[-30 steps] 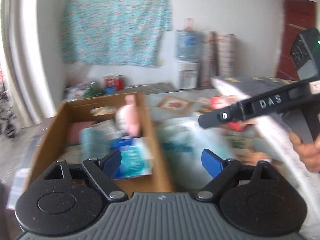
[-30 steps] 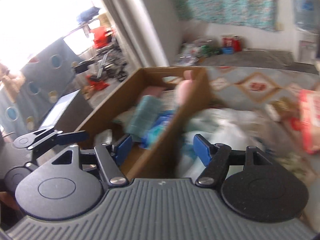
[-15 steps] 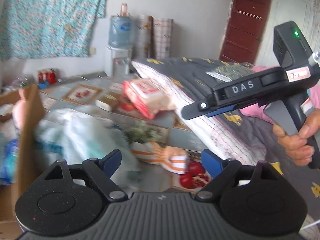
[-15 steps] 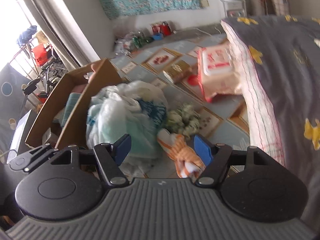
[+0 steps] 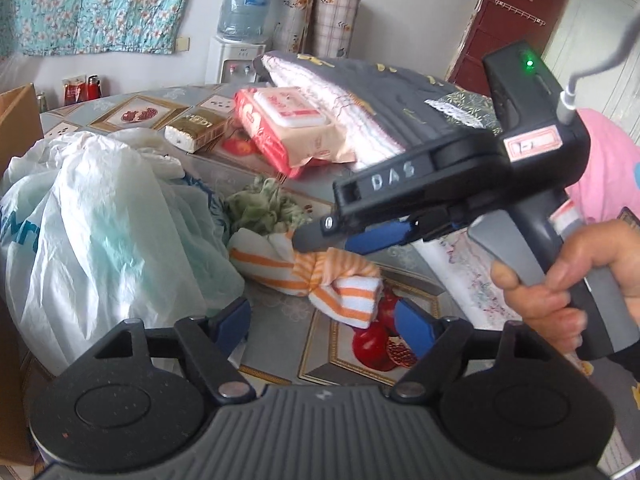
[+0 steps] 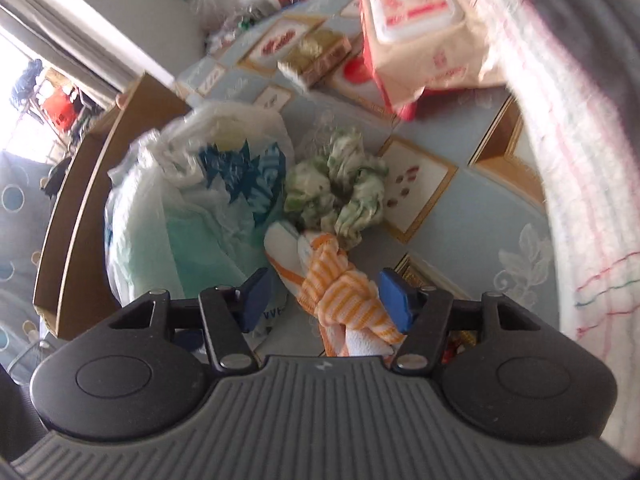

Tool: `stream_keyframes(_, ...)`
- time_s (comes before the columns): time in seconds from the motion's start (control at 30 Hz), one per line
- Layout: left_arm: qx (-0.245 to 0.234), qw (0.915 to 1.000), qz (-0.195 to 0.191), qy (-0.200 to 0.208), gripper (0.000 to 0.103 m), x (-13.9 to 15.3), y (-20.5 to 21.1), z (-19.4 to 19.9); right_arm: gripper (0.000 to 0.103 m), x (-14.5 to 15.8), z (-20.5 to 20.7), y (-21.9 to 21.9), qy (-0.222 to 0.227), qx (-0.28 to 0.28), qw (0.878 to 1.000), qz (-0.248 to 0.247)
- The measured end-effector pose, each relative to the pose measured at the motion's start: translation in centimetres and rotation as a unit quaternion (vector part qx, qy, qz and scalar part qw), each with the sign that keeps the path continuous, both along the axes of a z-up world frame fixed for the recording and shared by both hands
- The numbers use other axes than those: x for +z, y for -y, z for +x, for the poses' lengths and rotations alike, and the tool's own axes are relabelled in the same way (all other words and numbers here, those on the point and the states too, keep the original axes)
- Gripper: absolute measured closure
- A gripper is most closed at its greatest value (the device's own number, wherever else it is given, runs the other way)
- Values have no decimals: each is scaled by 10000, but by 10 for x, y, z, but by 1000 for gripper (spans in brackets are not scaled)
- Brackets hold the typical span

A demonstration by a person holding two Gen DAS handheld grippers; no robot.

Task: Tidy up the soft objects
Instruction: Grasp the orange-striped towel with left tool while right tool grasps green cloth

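An orange-and-white striped knotted cloth [image 5: 320,276] lies on the patterned floor, touching a green-and-white knotted cloth [image 5: 260,208] behind it. My right gripper [image 6: 326,298] points down over the striped cloth [image 6: 344,292], which sits between its closing jaws. The right pad is at the cloth and the left pad stands apart from it. In the left wrist view the right gripper [image 5: 332,240] hovers just above that cloth, held by a hand. My left gripper [image 5: 324,322] is open, its jaws closing on nothing, with the cloth just ahead.
A bulging white plastic bag [image 5: 100,232] leans on a cardboard box [image 6: 80,208] at the left. A wet-wipes pack [image 5: 288,124] and a gold tissue pack [image 5: 196,128] lie further back. A bed with a dark quilt [image 5: 392,96] borders the right.
Both views swung right from the cardboard box to the cloths on the floor. The right gripper came down over the striped cloth, and both pairs of jaws narrowed.
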State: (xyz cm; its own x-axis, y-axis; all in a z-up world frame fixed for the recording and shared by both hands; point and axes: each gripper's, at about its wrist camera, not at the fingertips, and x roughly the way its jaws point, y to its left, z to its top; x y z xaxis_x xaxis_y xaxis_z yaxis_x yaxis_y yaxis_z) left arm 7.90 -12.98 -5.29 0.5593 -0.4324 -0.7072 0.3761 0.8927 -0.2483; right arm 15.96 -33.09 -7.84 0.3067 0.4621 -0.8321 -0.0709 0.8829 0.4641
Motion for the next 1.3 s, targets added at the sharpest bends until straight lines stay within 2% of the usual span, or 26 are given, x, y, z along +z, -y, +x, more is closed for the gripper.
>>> stream_keyframes(0.2, -111, 9999, 54, -98, 23, -7, 1, 7, 45, -9, -8, -6, -495, 171, 9964, 663)
stream_keyframes(0.37, -62, 9991, 377, -159, 24, -18, 8, 15, 44, -12, -12, -5, -813, 143, 9898, 1159)
stream_keyframes(0.43, -54, 9987, 481, -181, 31, -20, 11, 18, 44, -3, -9, -4, -591, 142, 9940, 912)
stream_keyframes(0.6, -57, 9982, 582, -122, 33, -21, 15, 20, 43, 17, 13, -1, 13, 14, 9997, 262)
stream_keyframes(0.77, 14, 9981, 592, -168, 36, -24, 16, 23, 43, 6, 43, -6, 215, -127, 9996, -154)
stream_keyframes(0.9, -23, 9980, 617, -156, 40, -24, 19, 19, 44, -11, 59, -14, 198, 42, 9989, -418)
stream_keyframes(0.93, -34, 9980, 610, -171, 41, -25, 19, 18, 45, -15, 61, -17, 174, 82, 9986, -486)
stream_keyframes(1.0, -64, 9980, 584, -213, 42, -26, 19, 18, 59, -20, 62, -19, 168, 144, 9981, -580)
stream_keyframes(1.03, -66, 9980, 580, -225, 42, -27, 19, 18, 62, -21, 61, -18, 178, 152, 9978, -617)
stream_keyframes(1.1, -70, 9980, 588, -242, 42, -28, 18, 17, 74, -21, 59, -13, 188, 101, 9982, -558)
stream_keyframes(1.3, -57, 9976, 611, -305, 43, -30, 19, 14, 86, -14, 38, 13, 155, -121, 9984, -529)
